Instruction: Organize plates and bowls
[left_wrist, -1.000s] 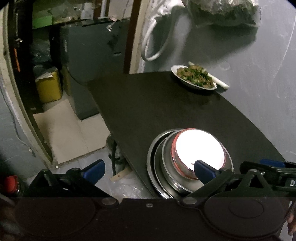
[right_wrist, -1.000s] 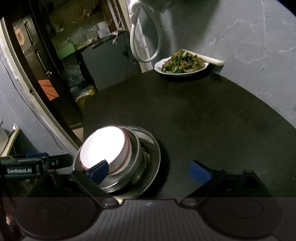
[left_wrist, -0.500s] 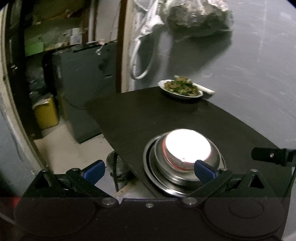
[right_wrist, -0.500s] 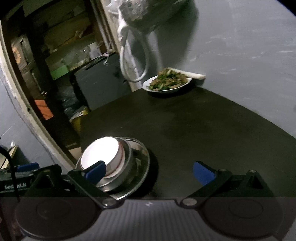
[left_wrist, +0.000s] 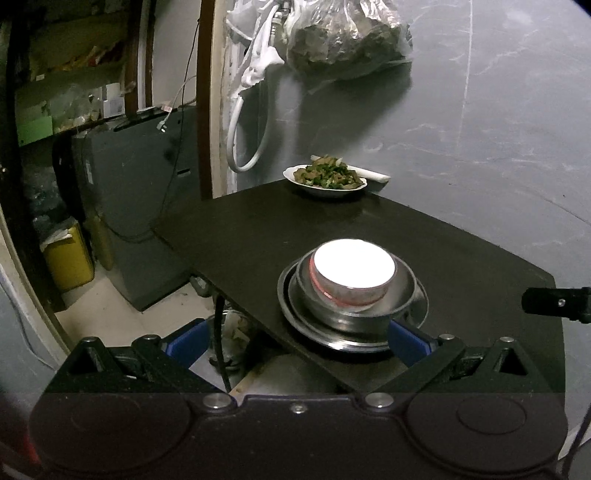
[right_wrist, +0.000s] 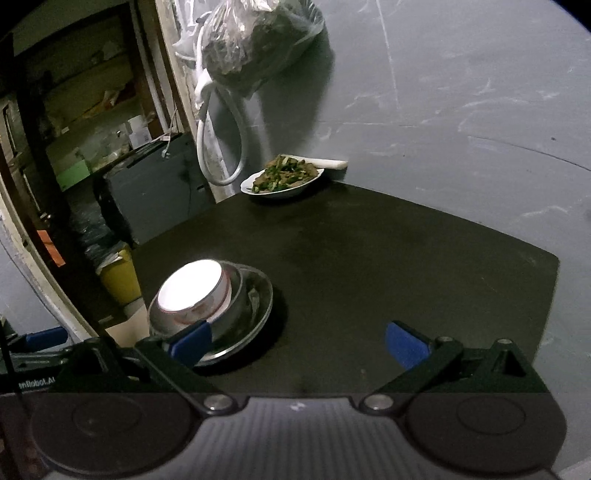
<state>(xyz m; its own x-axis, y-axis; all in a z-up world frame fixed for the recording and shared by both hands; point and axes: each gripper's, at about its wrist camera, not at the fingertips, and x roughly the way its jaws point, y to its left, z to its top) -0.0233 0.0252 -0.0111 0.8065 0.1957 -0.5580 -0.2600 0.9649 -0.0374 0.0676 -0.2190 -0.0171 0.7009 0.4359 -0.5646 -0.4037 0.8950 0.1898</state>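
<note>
A white bowl with a red band (left_wrist: 352, 271) sits nested in a steel bowl (left_wrist: 400, 295), which rests on a steel plate (left_wrist: 295, 326) near the front left edge of the black table (left_wrist: 277, 229). The same stack shows in the right wrist view, with the white bowl (right_wrist: 192, 286) on the steel plate (right_wrist: 260, 308). My left gripper (left_wrist: 295, 341) is open and empty, just in front of the stack. My right gripper (right_wrist: 297, 341) is open and empty, to the right of the stack above the table (right_wrist: 369, 251).
A white plate of cooked greens (left_wrist: 325, 177) stands at the table's far edge by the grey wall, also in the right wrist view (right_wrist: 282, 179). A plastic bag (left_wrist: 343, 40) and white hose (left_wrist: 243, 147) hang above. A yellow container (left_wrist: 68, 258) sits on the floor left.
Both grippers have pulled back and risen from the stack, which now looks smaller and farther. The stack itself has not moved.
</note>
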